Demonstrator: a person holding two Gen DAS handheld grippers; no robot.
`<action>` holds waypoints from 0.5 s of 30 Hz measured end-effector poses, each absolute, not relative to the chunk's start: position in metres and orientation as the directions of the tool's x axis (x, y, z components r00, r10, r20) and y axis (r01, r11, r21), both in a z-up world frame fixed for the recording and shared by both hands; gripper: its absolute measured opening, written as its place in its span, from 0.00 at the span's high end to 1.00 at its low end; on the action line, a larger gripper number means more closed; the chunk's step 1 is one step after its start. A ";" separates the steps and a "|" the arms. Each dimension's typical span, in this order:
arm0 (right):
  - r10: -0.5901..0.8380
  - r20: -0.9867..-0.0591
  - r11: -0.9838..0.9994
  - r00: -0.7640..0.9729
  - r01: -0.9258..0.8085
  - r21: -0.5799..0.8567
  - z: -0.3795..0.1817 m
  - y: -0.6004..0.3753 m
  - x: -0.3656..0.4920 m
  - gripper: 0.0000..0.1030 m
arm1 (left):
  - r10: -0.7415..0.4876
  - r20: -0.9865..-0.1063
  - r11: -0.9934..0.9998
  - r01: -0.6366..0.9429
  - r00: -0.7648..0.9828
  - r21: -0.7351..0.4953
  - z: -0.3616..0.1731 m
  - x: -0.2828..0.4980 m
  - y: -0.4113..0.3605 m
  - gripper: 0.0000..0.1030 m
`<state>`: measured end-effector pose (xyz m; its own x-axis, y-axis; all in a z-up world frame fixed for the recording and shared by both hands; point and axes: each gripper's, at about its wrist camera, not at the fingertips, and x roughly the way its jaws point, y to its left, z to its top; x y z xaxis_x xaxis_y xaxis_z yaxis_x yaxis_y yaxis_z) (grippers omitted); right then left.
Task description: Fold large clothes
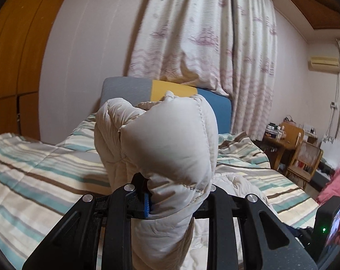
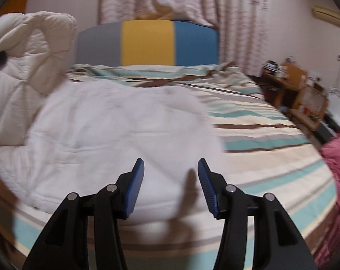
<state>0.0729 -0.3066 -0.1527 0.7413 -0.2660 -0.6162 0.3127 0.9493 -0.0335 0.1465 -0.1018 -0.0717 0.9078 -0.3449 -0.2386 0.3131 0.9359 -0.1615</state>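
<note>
Our left gripper (image 1: 170,200): jaws clamped tight on thick bunch of cream padded coat (image 1: 167,144), fabric bulging up ahead of jaws. Our right gripper (image 2: 171,186): jaws wide apart, holding nothing, coat's flat part (image 2: 116,130) just ahead, on striped bedspread (image 2: 266,132). Risks as we judge: slick puffy bunch could slip from left jaws; right jaws might snag bedspread with coat. Beyond: headboard (image 2: 147,42), curtain (image 1: 192,31).
</note>
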 end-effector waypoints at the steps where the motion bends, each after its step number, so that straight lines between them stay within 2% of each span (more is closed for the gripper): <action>1: -0.279 -0.617 0.942 0.736 0.334 -0.029 -0.153 -0.316 0.068 0.52 | -0.356 -0.238 0.932 0.326 0.904 -0.156 -0.071 0.147 -0.108 0.76; 15: -0.329 -0.655 0.869 0.681 0.489 0.073 -0.154 -0.394 0.032 0.52 | -0.470 -0.286 0.876 0.481 0.835 -0.037 -0.084 0.134 -0.202 0.76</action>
